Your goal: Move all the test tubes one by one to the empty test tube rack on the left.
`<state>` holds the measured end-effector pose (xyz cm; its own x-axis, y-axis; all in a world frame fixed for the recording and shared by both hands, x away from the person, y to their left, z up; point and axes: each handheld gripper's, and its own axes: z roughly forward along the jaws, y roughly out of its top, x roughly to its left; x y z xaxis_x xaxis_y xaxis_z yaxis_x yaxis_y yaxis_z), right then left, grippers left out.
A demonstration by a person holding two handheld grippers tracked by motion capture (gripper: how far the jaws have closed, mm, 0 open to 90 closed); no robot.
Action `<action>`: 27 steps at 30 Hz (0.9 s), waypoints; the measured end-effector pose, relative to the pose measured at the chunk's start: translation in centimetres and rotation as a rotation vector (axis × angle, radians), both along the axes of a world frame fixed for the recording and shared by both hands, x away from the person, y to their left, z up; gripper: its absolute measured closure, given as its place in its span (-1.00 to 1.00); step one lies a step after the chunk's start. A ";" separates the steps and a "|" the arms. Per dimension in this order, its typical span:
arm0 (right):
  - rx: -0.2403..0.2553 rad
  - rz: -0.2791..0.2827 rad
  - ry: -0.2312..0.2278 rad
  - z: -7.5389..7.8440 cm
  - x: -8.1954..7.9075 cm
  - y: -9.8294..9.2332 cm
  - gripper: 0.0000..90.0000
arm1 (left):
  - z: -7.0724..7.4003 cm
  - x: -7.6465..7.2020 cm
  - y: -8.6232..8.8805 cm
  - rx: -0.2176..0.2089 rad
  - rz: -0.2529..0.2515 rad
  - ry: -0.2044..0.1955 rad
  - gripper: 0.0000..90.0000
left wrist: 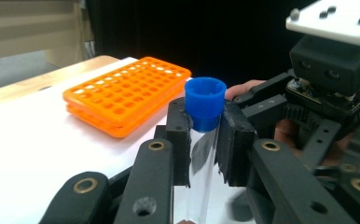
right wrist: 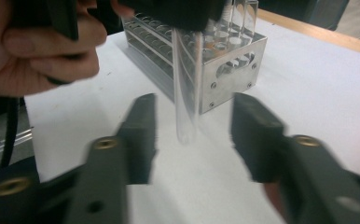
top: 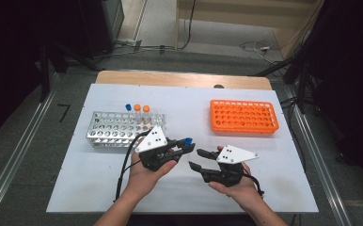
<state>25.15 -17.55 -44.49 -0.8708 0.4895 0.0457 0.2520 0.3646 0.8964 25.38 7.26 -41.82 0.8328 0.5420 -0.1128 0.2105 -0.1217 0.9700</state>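
Between racks, left gripper (left wrist: 205,140) fingers pinch blue-capped tube (left wrist: 205,116), unlabelled; right gripper (right wrist: 194,135) fingers spread.

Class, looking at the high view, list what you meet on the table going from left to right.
Metal rack → left gripper, shut on the blue-capped tube → right gripper, jaws open → orange rack.

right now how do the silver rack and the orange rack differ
The silver rack is metal, taller and holds three capped tubes at its back; the orange rack is plastic, flatter and has no tubes in it. The silver one sits on the table's left side, the orange one on the right. Both are rectangular grids of holes.
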 end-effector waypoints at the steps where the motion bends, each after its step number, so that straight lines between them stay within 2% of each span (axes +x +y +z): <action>1: 0.003 -0.003 0.007 0.0 0.1 -0.3 -0.16 | 0.1 0.1 0.3 -0.001 0.010 -0.001 0.71; 3: 0.011 -0.007 0.007 0.0 0.4 -1.0 -0.36 | 0.2 0.2 1.0 -0.002 0.032 -0.001 0.71; 5: 0.006 -0.030 -0.006 0.0 0.6 -1.7 -0.61 | 0.4 0.4 1.8 -0.011 0.051 0.002 0.71; 8: 0.021 -0.065 -0.006 0.0 0.8 -2.9 -0.89 | 0.7 0.6 2.9 -0.009 0.077 -0.004 0.71; 12: 0.041 -0.091 -0.003 0.1 1.0 -4.7 -0.95 | 1.0 0.8 4.3 -0.002 0.112 -0.008 0.71; 16: 0.025 -0.120 -0.029 0.0 0.9 -6.2 -0.96 | 1.3 0.9 5.8 -0.005 0.146 -0.012 0.71; 27: 0.020 -0.201 -0.024 -0.6 0.6 -9.9 -0.96 | 2.1 1.5 10.0 -0.005 0.246 -0.023 0.71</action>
